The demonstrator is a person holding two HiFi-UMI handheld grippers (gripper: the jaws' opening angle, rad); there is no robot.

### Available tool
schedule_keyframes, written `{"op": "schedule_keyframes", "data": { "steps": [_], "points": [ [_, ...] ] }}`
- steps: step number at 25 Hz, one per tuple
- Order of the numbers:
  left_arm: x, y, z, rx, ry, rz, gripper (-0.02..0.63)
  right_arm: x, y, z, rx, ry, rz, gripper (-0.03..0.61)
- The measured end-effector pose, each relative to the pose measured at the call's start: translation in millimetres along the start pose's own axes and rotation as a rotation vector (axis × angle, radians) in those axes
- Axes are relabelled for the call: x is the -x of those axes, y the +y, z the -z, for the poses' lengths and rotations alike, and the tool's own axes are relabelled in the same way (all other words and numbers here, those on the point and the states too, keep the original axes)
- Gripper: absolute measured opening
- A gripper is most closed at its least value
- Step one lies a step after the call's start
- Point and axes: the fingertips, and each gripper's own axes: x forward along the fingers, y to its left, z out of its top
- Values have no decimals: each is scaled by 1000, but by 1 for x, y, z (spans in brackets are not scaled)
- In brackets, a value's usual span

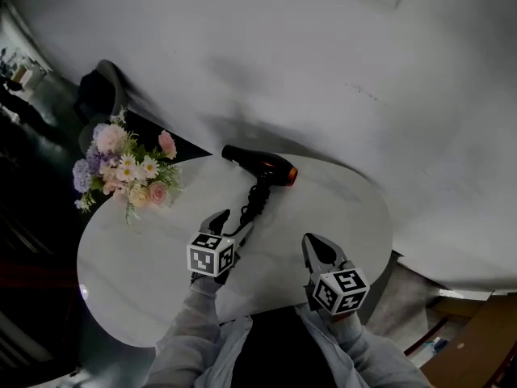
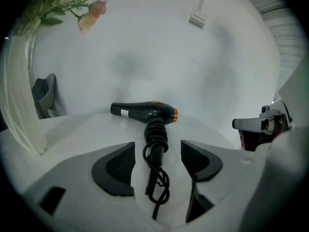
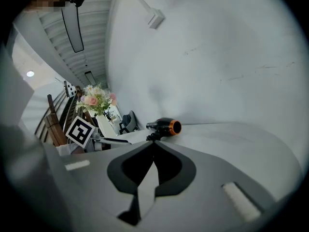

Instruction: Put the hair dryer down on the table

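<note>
Left gripper view has what the others lack: the left tool (image 2: 158, 161) stands wide apart with the hair dryer's coiled black cord (image 2: 157, 178) and handle lying in the gap, neither pad touching them. It also catches the right tool (image 2: 258, 124) at its right edge. The right gripper view alone shows that tool's jaws pressed together with nothing between, and past them the orange ring at the dryer's end. The head view alone gives the layout.

The hair dryer (image 1: 260, 167), black with an orange band, lies flat on its side at the far middle of the counter (image 1: 145, 273), barrel across, handle and cord running back toward the person. The counter is a white, glossy, rounded oval. A bouquet (image 1: 125, 168) of pink, white and lilac flowers stands at its left end. A plain white wall (image 1: 323, 71) is close behind, with a dark chair (image 1: 101, 95) beside the flowers. The room off to the left is dark and blurred; the right gripper view shows ceiling lights there.

Both tools are low over the near edge of the counter, pointing away from the person, sleeves grey. The left is just short of the dryer over the cord; the right is well apart from it, to the right.
</note>
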Motion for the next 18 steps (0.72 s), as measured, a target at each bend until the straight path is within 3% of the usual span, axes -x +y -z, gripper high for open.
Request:
{"op": "schedule_keyframes", "data": {
  "steps": [12,18],
  "points": [
    [90,-29,-4,-55,-122,96,189,47,50,7,39,-105,72,9],
    [136,-33,2,-58,-185,95,112,61,75,7,70,-140,70,9]
  ]
}}
